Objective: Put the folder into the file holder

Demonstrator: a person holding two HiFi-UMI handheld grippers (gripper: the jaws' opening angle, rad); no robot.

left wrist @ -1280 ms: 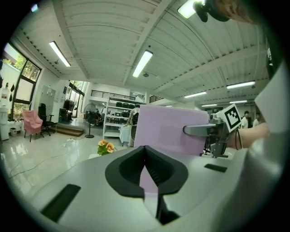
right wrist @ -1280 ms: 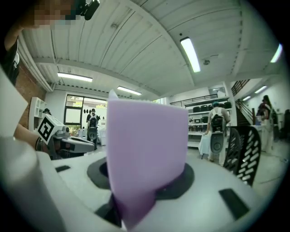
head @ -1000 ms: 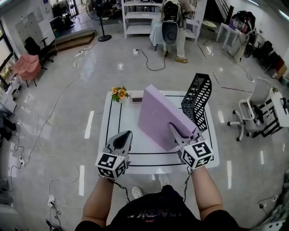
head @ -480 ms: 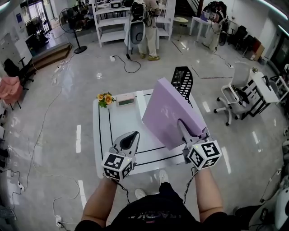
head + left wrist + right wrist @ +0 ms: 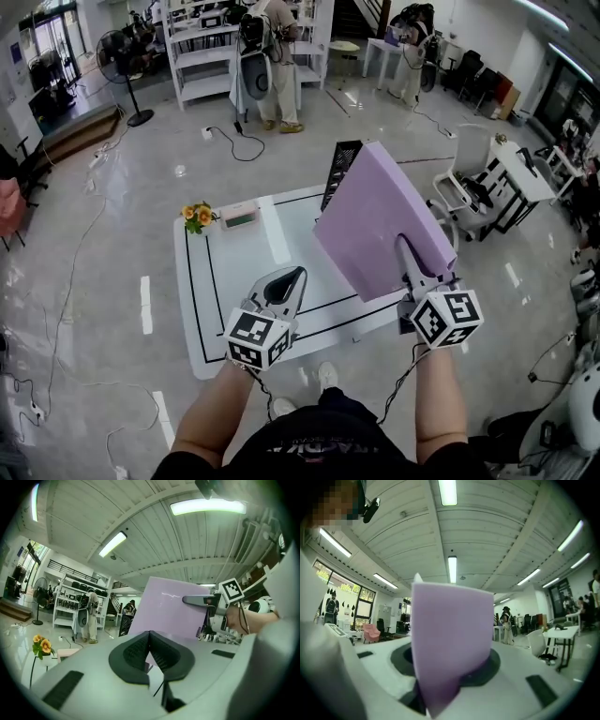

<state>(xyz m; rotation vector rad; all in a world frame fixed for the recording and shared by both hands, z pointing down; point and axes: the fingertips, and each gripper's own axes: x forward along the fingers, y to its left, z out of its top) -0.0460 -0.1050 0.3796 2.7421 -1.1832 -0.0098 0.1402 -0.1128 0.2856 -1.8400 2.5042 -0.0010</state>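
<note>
Above the bench (image 5: 216, 309), our right hand-held gripper (image 5: 410, 258) carries the lilac folder (image 5: 375, 211) clamped; our left hand-held gripper (image 5: 294, 277) is closed, empty. Next we lower it into the mesh file holder (image 5: 341, 165), seemingly just behind.

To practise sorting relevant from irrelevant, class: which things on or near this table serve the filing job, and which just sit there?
Job in hand: purple folder, gripped by the right gripper; black mesh file holder.

Lying about: yellow flowers; small box; white office chair; standing fan.
</note>
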